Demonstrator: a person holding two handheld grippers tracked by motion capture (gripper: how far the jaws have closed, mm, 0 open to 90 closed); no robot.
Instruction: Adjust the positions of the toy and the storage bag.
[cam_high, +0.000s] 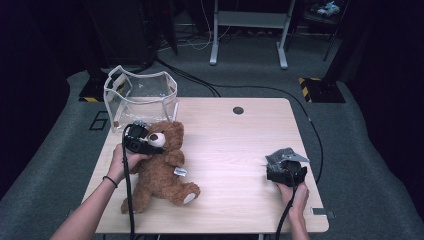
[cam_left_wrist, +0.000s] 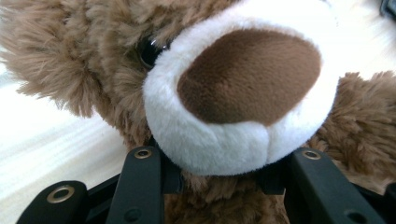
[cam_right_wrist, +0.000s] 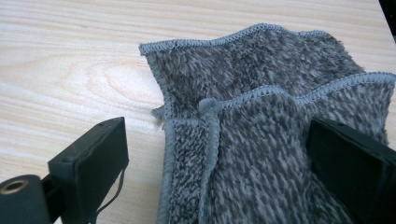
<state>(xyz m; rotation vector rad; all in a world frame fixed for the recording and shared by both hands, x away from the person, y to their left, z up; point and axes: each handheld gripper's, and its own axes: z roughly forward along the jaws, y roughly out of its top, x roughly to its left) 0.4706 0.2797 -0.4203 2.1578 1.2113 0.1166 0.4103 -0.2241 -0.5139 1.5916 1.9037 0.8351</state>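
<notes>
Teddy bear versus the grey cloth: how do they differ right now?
The teddy bear is brown, plump and sprawls beside the clear bag; the grey cloth is flat, folded and lies at the table's right side. The left claw is closed around the bear's neck; the right claw is open astride the cloth. Both are soft and fuzzy.

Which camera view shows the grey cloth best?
The right gripper view: the grey cloth lies folded, close up, with its stitched edges clear. In the high view it is too small to tell apart, hidden below the right gripper.
</notes>
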